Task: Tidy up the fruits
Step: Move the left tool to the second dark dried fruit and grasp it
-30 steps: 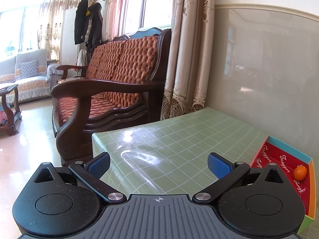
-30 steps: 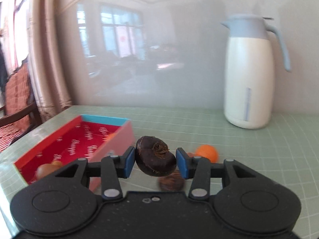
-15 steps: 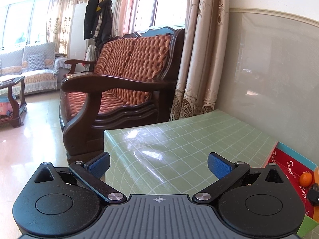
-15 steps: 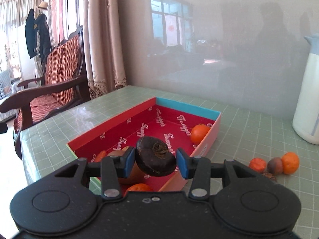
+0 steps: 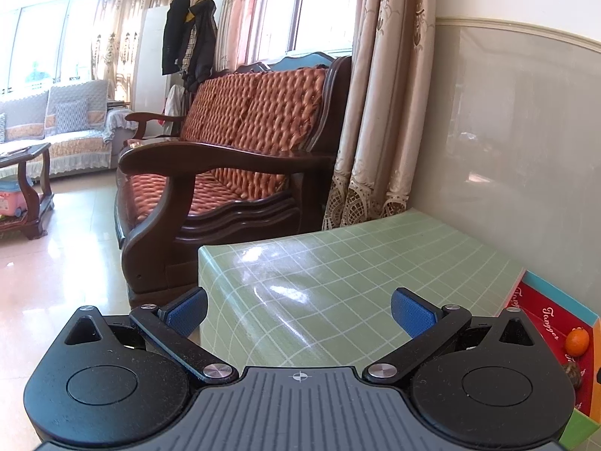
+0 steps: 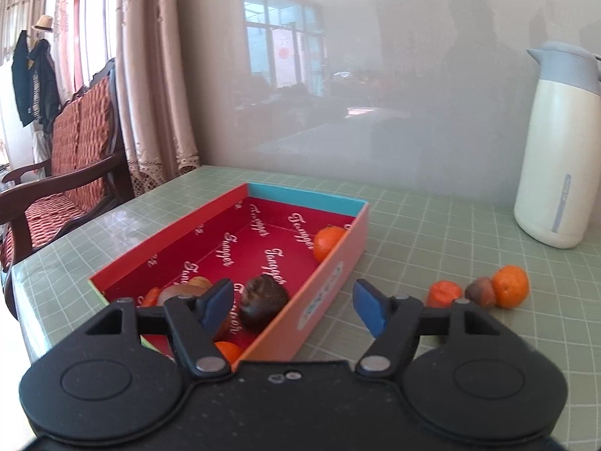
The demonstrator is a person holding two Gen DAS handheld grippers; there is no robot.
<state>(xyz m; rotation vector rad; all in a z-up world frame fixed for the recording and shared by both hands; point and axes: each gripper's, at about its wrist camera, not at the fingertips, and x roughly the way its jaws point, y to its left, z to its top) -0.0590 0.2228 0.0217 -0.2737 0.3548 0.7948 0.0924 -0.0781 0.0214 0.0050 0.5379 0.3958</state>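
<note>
The right gripper (image 6: 293, 306) has just been opening and its jaws stand spread with nothing pinched; the dark brown fruit (image 6: 263, 301) lies free in the red box (image 6: 330, 282), near an orange (image 6: 327, 242) in its far corner; three more fruits (image 6: 482, 291) sit on the green table (image 6: 432, 225) beside the box; the left gripper (image 5: 299, 310) hangs with jaws wide and empty.
</note>
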